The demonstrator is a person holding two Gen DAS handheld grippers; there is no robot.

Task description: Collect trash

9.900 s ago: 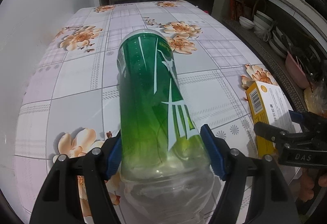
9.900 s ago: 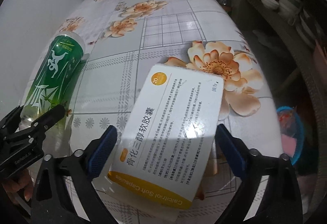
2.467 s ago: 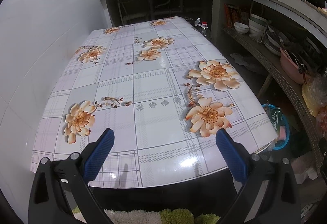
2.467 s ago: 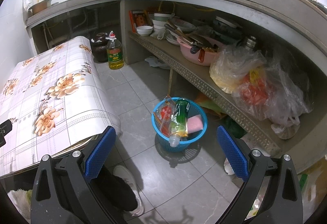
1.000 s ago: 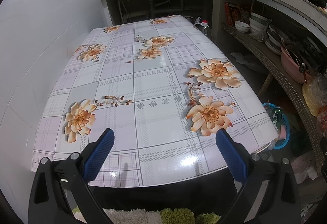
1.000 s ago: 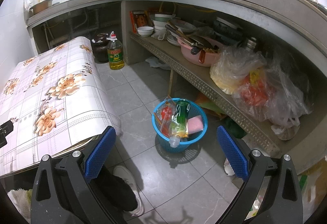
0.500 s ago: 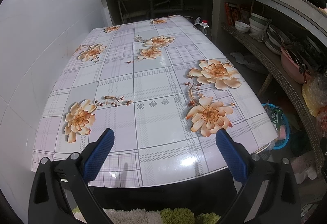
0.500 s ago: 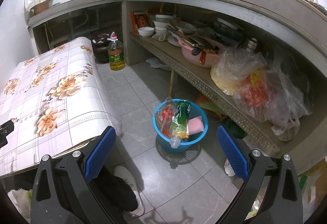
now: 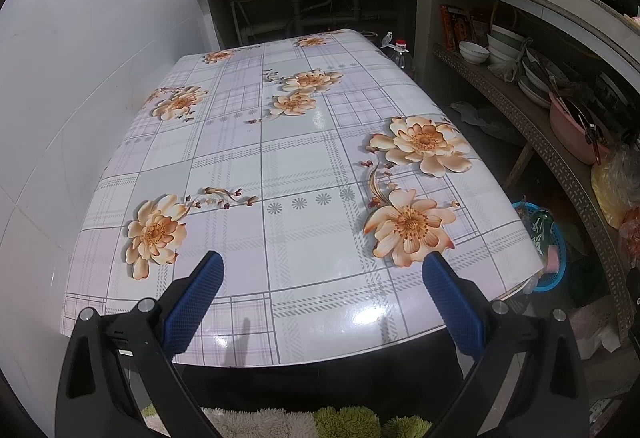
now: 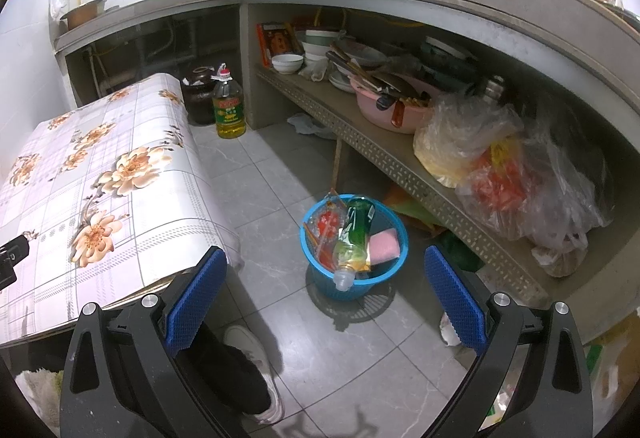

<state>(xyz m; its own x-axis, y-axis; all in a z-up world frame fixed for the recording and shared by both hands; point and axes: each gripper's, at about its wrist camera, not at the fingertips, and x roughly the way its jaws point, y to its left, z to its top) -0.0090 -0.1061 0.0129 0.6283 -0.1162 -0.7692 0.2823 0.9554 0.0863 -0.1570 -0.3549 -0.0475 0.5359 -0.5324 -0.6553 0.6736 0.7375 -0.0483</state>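
Blue plastic, the waste basket (image 10: 320, 278) is standing on the grey floor tiles between the table (image 10: 120, 238) and the lower shelf (image 10: 380, 150), and it is holding the task's items: a green bottle (image 10: 354, 234) lying neck-down over the rim, a pink sponge-like piece (image 10: 384, 246) and a crumpled clear wrapper (image 10: 326, 222). The right gripper (image 10: 322, 294) is hovering above the basket with jaws spread wide and nothing between them. The left gripper (image 9: 320, 296) is likewise hanging agape and empty over the near edge of the flowered tablecloth (image 9: 300, 166), which is showing no litter anywhere in view. Judgement: the collecting step is appearing complete, or at its closing pause. Any further move is calling for a check of the floor and shelf for stray refuse; none is plainly showing.
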